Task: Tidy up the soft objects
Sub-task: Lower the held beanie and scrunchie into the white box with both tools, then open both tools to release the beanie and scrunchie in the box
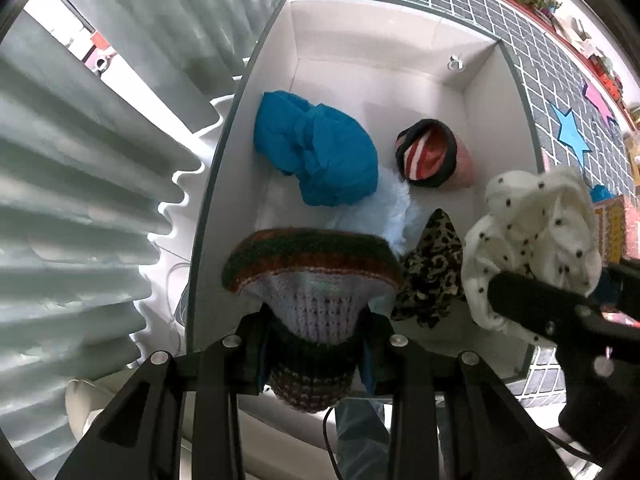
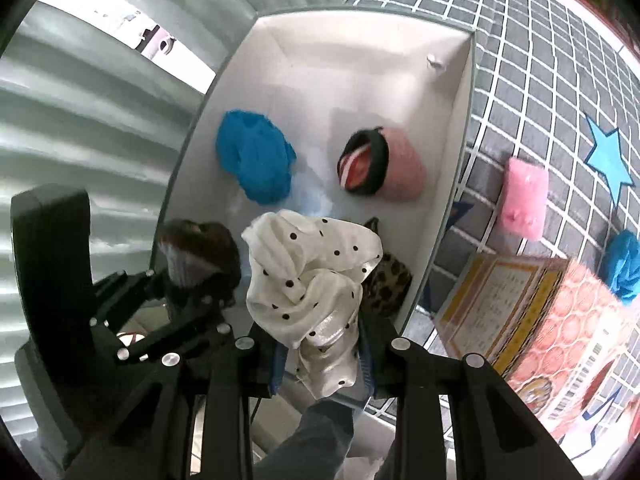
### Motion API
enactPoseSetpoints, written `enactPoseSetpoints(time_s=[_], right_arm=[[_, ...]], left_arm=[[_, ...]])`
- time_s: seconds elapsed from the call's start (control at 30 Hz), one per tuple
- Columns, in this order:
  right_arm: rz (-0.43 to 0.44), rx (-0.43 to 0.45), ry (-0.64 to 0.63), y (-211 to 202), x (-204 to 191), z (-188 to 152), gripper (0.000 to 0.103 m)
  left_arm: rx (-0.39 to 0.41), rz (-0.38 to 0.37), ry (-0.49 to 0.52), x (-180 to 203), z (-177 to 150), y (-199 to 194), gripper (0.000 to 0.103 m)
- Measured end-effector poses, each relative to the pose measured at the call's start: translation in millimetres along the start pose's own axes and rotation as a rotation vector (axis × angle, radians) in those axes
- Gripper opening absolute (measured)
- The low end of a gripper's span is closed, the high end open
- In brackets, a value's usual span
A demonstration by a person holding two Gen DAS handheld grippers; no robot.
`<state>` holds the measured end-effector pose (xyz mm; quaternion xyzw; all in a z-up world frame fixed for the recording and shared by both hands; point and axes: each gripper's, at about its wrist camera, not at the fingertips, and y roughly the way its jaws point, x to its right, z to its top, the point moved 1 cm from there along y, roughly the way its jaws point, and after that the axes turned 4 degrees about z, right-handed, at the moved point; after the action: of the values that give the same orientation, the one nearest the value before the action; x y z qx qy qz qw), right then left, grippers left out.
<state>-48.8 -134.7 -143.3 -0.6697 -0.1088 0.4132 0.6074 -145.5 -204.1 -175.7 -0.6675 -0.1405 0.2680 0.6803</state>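
A white storage box (image 1: 416,32) (image 2: 456,128) holds a blue cloth (image 1: 316,152) (image 2: 256,160), a pink hat with a black and red-striped rim (image 1: 432,156) (image 2: 384,164), a pale blue fluffy item (image 1: 384,208) and a leopard-print item (image 1: 436,268) (image 2: 386,280). My left gripper (image 1: 312,344) (image 2: 188,280) is shut on a multicoloured knitted hat (image 1: 312,280) above the box's near end. My right gripper (image 2: 324,352) (image 1: 560,304) is shut on a white polka-dot cloth (image 2: 312,272) (image 1: 532,236), also above the box.
Grey pleated curtains (image 1: 88,184) hang to the left of the box. On the grey grid mat (image 2: 540,80) to the right lie a pink fluffy item (image 2: 522,196), a blue cloth (image 2: 624,264), an orange patterned box (image 2: 560,328) and a blue star (image 2: 608,160).
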Motion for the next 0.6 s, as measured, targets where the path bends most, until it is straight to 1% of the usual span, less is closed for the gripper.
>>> enactPoseSetpoints(time_s=[0.1, 0.4, 0.5, 0.53, 0.57, 0.6], right_arm=[[0.001, 0.007, -0.003, -3, 2, 4, 0.031], [0.0, 0.021, -0.008, -6, 5, 2, 0.031], [0.0, 0.026, -0.006, -10, 4, -3, 0.032], [0.001, 0.028, -0.005, -9, 5, -5, 0.032], [0.002, 0.028, -0.004, -10, 4, -4, 0.032], [0.003, 0.028, -0.004, -10, 4, -4, 0.032]], left_arm=[[0.009, -0.002, 0.0, 0, -9, -4, 0.036], [0.019, -0.004, -0.002, 1, -12, -7, 0.038], [0.027, -0.002, -0.005, -3, -14, -12, 0.046], [0.029, -0.002, -0.009, -4, -14, -13, 0.053], [0.031, -0.002, -0.013, -4, -14, -13, 0.057], [0.036, -0.001, -0.016, -5, -14, -14, 0.065]])
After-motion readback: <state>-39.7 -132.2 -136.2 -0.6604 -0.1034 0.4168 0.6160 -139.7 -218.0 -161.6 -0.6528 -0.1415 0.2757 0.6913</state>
